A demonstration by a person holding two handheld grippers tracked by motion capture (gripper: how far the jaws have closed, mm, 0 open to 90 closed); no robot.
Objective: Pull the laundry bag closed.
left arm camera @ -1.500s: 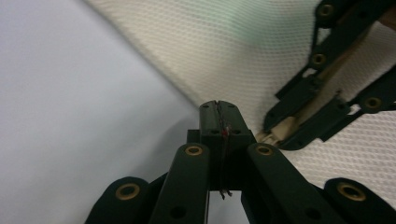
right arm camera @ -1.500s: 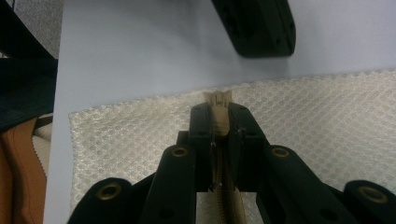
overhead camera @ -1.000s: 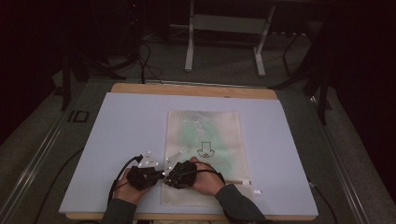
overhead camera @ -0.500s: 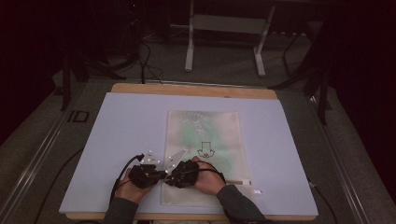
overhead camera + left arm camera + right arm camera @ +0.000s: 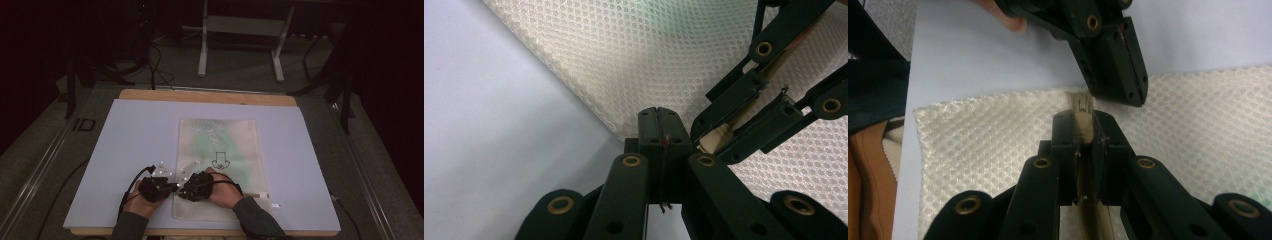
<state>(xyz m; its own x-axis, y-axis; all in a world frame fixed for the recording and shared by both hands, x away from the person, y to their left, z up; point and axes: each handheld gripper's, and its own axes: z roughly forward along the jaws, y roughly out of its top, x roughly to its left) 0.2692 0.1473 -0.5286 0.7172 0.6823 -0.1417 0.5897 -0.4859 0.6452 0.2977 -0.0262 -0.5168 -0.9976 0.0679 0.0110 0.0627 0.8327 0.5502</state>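
The right tongs (image 5: 1084, 131) are clamped on a flat beige strip (image 5: 1082, 107) that lies on the white mesh bag (image 5: 998, 135), near the bag's left edge at its end closest to the person. The left tongs (image 5: 659, 131) are pressed together right at that same edge of the bag, their tips just beside the right tongs; whether they pinch the mesh cannot be told. The bag lies flat on the pale table (image 5: 125, 140), its printed end pointing away from the person.
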